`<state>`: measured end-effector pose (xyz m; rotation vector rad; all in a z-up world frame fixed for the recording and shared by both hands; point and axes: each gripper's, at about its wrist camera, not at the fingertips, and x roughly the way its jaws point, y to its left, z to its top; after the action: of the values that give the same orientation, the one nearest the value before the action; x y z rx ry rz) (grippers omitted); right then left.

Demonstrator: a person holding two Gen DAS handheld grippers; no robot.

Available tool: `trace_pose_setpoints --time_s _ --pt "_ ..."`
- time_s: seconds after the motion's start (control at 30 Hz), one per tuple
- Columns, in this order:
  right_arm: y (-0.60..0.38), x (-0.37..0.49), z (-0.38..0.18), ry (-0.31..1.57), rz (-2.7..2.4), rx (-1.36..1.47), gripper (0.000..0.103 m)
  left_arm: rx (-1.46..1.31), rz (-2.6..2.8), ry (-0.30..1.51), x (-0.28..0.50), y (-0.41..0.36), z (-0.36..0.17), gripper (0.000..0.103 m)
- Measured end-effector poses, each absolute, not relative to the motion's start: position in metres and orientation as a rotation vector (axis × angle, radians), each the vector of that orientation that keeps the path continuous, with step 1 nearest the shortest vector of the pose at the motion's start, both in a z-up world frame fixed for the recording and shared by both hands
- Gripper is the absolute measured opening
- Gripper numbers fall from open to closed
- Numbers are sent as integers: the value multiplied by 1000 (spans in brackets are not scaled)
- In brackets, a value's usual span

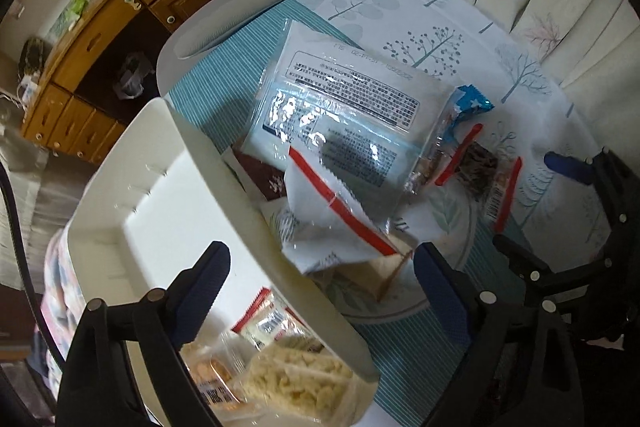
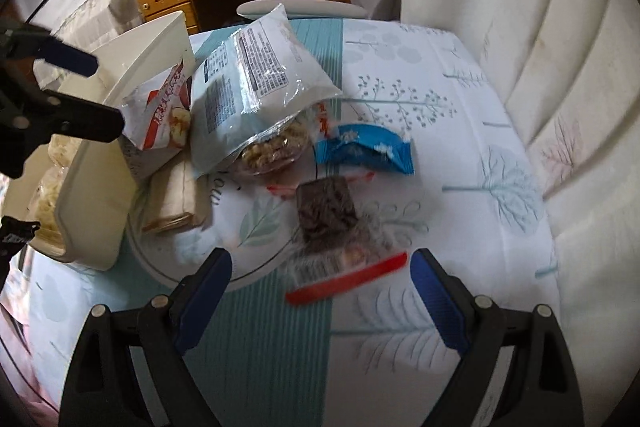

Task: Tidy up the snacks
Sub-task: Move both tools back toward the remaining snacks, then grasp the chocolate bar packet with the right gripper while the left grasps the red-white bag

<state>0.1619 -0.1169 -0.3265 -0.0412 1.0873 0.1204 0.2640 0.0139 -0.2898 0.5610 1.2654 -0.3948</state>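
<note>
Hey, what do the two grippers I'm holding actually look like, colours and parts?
Both match: the left gripper and right gripper have black plastic linkage arms with round silver rivets. Each finger carries a blue textured pad. A black cable curves along the left view's edge. No hand or sleeve shows.

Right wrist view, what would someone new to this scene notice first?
The heap of snack packets on the tree-print tablecloth: a big white bag lies tilted over the others, beside the white bin at left. Nearer, a dark brown bar in a clear wrapper lies just ahead of the open right hand-held gripper, with a blue packet behind it.
</note>
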Motion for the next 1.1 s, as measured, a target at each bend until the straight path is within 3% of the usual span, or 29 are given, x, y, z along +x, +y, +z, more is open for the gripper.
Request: trace_pose_setpoints --time_s 0.27,0.4,0.53,0.83,1.1 --pt "-119 178 -343 1067 138 -67 92 662 -366 1289 274 -4 -313 93" --pt "-119 185 -349 1052 156 -76 91 696 -326 1307 278 -9 -321 86" --pt "-118 193 -353 1055 170 -76 84 722 -301 1331 281 -14 -330 85" --pt "-116 200 -359 1057 190 -123 75 698 -287 1392 287 -15 -344 65" --pt "-107 203 -358 1060 223 -168 62 666 -271 1409 294 -10 -347 57"
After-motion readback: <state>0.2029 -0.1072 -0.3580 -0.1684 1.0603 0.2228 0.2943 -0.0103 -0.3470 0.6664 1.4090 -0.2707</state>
